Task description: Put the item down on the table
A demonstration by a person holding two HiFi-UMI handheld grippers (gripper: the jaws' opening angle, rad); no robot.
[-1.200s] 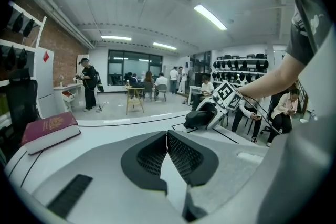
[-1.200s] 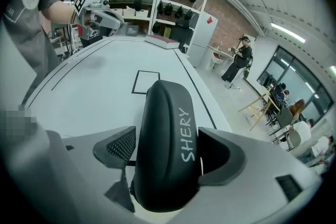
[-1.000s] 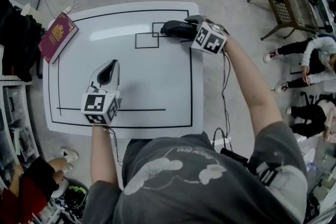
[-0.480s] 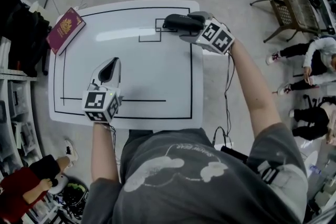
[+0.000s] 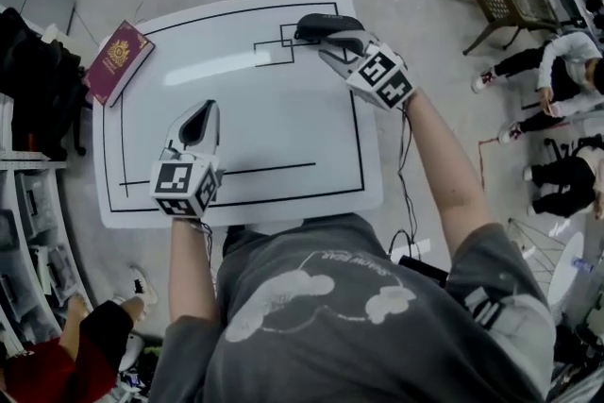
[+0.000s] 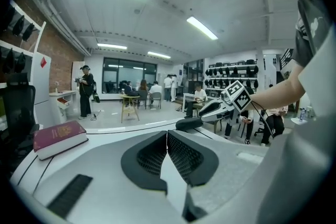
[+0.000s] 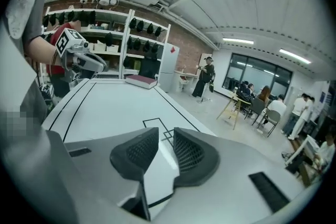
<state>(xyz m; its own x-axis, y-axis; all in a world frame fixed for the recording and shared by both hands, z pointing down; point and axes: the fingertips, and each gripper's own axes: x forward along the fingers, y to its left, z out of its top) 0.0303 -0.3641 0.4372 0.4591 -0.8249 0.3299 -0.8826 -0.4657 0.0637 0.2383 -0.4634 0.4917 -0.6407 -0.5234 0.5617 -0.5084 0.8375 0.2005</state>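
Table (image 5: pixel 283 127), white and marked with a black outline, filled most of the head view, with the person in a grey T-shirt (image 5: pixel 321 316) standing at its near edge. Two small overlapping rectangles (image 5: pixel 279 44) were drawn near the far right corner.

The left gripper (image 5: pixel 196 116) was held over the near left part of the table, its dark ribbed pads (image 6: pixel 181 155) pressed together with nothing between them. The right gripper (image 5: pixel 310 27) reached to the far right side, its tips over the drawn rectangles. Its jaws were closing, a narrow gap between the pads (image 7: pixel 190 153) showing only the bare white tabletop through it, so it held nothing.

The item, a maroon book (image 5: pixel 118 61) with a gold crest on its cover, lay flat at the table's far left corner, close against the edge. It was well apart from both grippers and touched by neither.
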